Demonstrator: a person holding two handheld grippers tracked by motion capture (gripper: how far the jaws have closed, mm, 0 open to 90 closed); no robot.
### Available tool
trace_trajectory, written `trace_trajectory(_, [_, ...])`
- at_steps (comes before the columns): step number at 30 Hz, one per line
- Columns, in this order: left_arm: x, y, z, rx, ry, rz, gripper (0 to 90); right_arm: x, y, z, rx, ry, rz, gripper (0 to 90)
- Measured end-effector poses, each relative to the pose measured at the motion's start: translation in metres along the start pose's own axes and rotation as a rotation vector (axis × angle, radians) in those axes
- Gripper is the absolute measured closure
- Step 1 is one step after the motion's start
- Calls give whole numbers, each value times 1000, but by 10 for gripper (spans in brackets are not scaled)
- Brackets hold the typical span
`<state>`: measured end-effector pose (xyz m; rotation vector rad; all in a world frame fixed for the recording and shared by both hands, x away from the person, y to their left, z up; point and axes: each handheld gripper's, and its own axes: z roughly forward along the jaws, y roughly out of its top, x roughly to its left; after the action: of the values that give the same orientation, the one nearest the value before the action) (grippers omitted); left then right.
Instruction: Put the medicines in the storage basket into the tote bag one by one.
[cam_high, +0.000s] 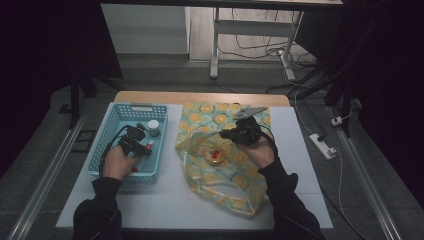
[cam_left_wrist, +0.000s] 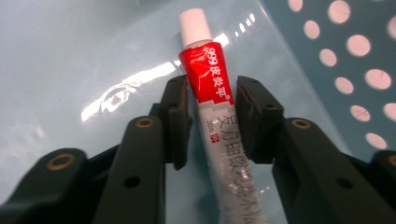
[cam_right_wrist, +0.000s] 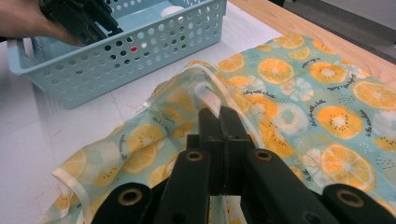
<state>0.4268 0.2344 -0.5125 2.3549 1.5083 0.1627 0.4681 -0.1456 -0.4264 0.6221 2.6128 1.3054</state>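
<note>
My left gripper (cam_high: 141, 143) reaches down into a light blue basket (cam_high: 107, 131). Its pads press on both sides of a tube (cam_left_wrist: 205, 70) with a red band and white cap; the left gripper (cam_left_wrist: 212, 83) grips it just below the cap. The tube (cam_high: 149, 146) lies on the basket floor. My right gripper (cam_high: 231, 135) is shut on the clear rim of a plastic bag (cam_high: 220, 120) printed with orange slices. In the right gripper view the right gripper (cam_right_wrist: 219, 114) pinches that rim and holds the bag (cam_right_wrist: 303, 93) open. A round yellow tin (cam_high: 216, 155) sits inside the bag.
A small white-capped jar (cam_high: 153, 126) stands at the back of the basket. The basket (cam_right_wrist: 116, 65) is left of the bag on a white board (cam_high: 165, 202) over a wooden table. A power strip (cam_high: 322, 145) lies on the floor at the right.
</note>
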Motion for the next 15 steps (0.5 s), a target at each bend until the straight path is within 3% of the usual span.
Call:
trace_trajectory(4, [0,0,0,0,0,-3,713,0,0,0,0,-1,0,900])
trace_trajectory(15, [-1,0,-4,-22,24,3,730,0,0,-1,-3,-2,1,900])
